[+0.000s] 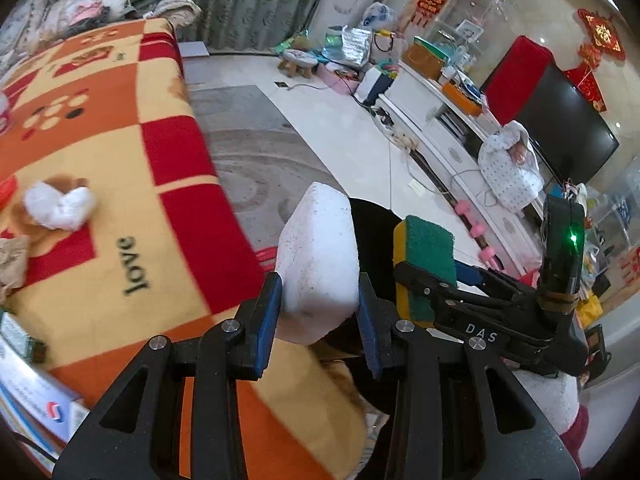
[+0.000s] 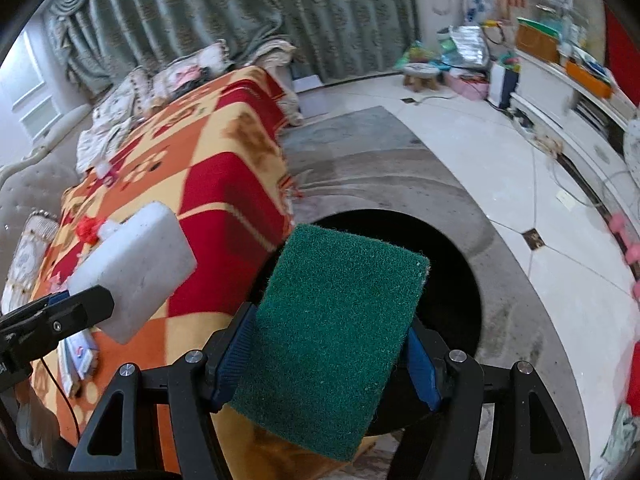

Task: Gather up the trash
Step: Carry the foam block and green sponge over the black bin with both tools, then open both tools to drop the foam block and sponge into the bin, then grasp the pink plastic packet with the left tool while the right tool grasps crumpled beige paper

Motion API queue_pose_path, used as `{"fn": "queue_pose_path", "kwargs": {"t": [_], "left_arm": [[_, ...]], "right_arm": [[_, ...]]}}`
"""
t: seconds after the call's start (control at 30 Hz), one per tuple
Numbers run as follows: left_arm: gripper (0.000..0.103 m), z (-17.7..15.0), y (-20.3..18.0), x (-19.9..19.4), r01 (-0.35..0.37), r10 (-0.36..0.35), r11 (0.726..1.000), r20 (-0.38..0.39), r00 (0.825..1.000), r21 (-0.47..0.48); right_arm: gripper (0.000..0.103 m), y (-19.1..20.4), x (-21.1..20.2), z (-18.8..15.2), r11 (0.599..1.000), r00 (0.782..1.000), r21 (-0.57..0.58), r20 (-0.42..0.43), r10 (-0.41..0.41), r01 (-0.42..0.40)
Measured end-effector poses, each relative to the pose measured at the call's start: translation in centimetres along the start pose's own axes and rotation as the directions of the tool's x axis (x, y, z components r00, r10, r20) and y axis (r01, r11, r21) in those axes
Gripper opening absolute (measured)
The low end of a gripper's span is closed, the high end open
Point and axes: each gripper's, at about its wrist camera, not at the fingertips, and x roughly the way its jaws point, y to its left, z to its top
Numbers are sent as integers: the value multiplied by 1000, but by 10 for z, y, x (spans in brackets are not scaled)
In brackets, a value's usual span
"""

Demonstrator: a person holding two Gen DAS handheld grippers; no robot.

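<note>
My left gripper (image 1: 320,308) is shut on a white foam block (image 1: 320,256) and holds it past the table's edge, over a black bin (image 1: 374,236). My right gripper (image 2: 328,356) is shut on a green and yellow scrub sponge (image 2: 336,332), held over the same black bin (image 2: 452,280). The right gripper with the sponge (image 1: 426,260) shows just right of the white block in the left wrist view. The white block (image 2: 136,268) shows at the left in the right wrist view. A crumpled white tissue (image 1: 60,204) and brown paper (image 1: 12,260) lie on the blanket-covered table (image 1: 112,160).
The table's red, orange and yellow blanket (image 2: 208,168) hangs over its edge beside the bin. A grey rug (image 2: 380,168) lies on the white tile floor. A white TV cabinet (image 1: 452,136) with a TV (image 1: 560,120) stands at the right. A box (image 1: 32,400) lies at the table's near corner.
</note>
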Motion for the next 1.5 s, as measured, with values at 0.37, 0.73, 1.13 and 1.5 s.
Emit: {"fn": "queue_pose_path", "kwargs": {"t": [0.37,0.73,1.13,1.5], "left_arm": [[41,8,-24,32,49,-50,999,-23,999,-5],[59,4,-12,25,43,-44,999,-34,998,-29],[59,-14,23,-19,-117,117,993,51,992,-1],[59,-38,82,-75,-298,303,953,128,944,-53]], "right_arm": [[68,-30,5,4,998,1000,56,7,-22,21],[84,-40,1,4,996,999,94,31,-16,13],[84,1,1,0,999,999,20,23,26,-27],[84,84,6,-3,988,995,-122,11,101,-99]]}}
